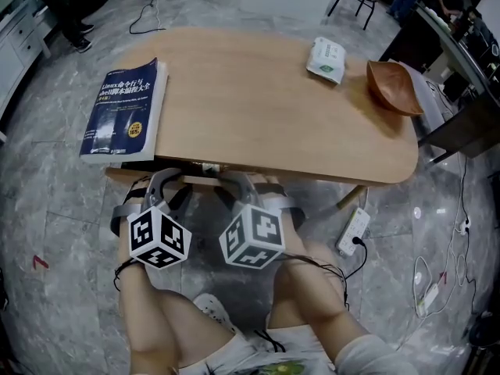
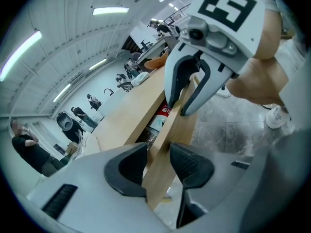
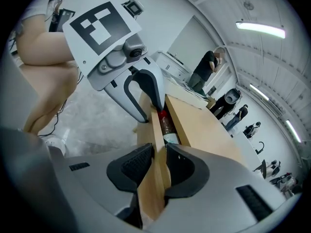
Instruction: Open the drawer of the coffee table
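The left gripper and right gripper each pinch the drawer front, side by side, so one pull can slide it straight out from under the worktop.

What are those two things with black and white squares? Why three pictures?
They are tools a person holds: a left gripper and a right gripper, each with two pinching jaws. One picture comes from a camera on the person's head, the others from cameras on each gripper. On the light wooden coffee table lie a dark blue book, a white packet and a brown wooden bowl. Both grippers pinch the pale wooden drawer front; the drawer is open a crack, showing a red-marked bottle.
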